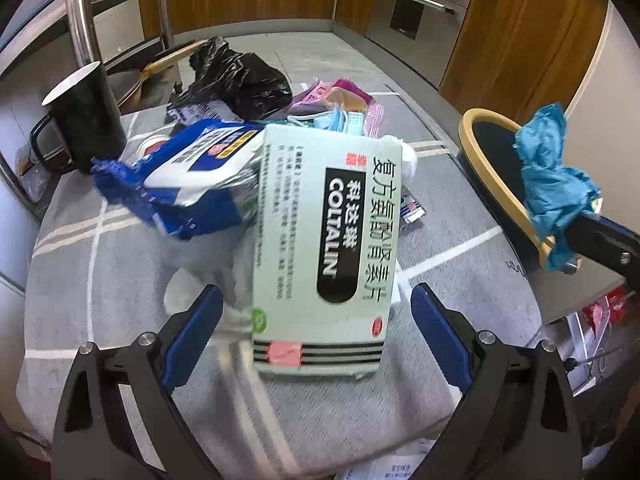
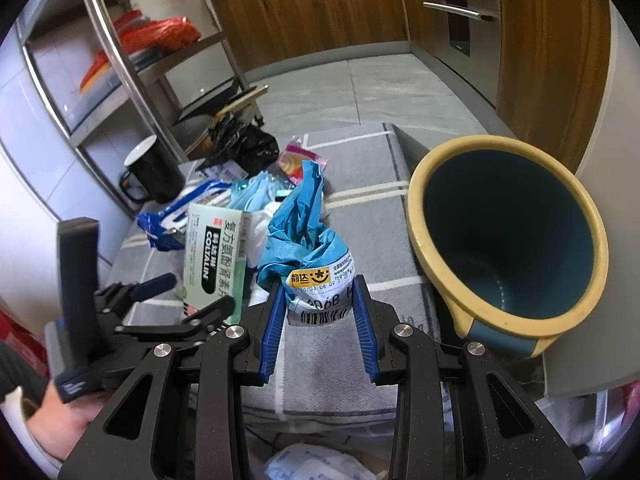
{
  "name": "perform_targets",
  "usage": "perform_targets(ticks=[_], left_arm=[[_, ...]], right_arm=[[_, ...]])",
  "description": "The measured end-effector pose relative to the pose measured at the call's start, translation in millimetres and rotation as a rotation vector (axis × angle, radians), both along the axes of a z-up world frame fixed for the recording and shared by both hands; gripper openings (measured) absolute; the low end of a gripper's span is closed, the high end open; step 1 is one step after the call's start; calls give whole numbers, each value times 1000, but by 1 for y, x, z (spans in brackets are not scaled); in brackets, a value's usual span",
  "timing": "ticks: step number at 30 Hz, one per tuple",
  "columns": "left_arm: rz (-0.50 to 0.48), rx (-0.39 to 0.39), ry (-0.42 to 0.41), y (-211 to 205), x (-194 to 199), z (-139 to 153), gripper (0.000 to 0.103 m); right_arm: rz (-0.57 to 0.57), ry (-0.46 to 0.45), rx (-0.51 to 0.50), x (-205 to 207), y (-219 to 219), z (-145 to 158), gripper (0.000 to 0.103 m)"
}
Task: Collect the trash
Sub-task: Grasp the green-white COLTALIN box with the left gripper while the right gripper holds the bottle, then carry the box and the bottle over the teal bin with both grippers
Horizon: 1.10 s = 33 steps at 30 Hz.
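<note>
A pale green Coltalin medicine box (image 1: 324, 248) lies on the grey cloth between the open jaws of my left gripper (image 1: 316, 320), which does not touch it. It also shows in the right wrist view (image 2: 214, 256). My right gripper (image 2: 320, 320) is shut on a crumpled blue courier bag (image 2: 304, 236) with a white label, held above the table, left of the yellow-rimmed blue bin (image 2: 508, 240). In the left wrist view the blue bag (image 1: 552, 184) hangs before the bin (image 1: 496, 172).
More trash lies behind the box: a blue-white wrapper (image 1: 188, 176), a black plastic bag (image 1: 240, 76), a face mask (image 1: 344, 120), a pink packet (image 1: 352, 92). A black mug (image 1: 86, 116) stands at the left. A metal rack (image 2: 132, 64) stands behind the table.
</note>
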<state>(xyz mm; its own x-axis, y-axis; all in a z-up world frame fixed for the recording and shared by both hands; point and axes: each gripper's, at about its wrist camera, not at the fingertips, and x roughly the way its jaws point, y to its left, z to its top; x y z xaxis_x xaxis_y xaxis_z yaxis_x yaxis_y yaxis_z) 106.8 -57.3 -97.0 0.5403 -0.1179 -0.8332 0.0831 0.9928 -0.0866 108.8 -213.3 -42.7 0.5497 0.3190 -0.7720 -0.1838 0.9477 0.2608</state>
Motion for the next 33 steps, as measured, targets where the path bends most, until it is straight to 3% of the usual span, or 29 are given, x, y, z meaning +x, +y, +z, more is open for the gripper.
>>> perform_targets(ticks=[3,5,7,22,33], left_arm=[[1,18,1,-3,5,-7,91],[2,8,13,-3,8,-12,78],[3,5,21,-3,8,-15,73],[-34,-23,-31,-7,-19,15,71],[-48,-107,-67,-8,-34,49,71]], right_arm=[[-11,-9,15,-1,-4,3,35],[-15,-14,25,-2,-7,5,35],[-18,-17,32,-4,-11,6,35],[-35,-36,56,-7,-19,13,35],[-81,-72,83,-15,-44,26,35]])
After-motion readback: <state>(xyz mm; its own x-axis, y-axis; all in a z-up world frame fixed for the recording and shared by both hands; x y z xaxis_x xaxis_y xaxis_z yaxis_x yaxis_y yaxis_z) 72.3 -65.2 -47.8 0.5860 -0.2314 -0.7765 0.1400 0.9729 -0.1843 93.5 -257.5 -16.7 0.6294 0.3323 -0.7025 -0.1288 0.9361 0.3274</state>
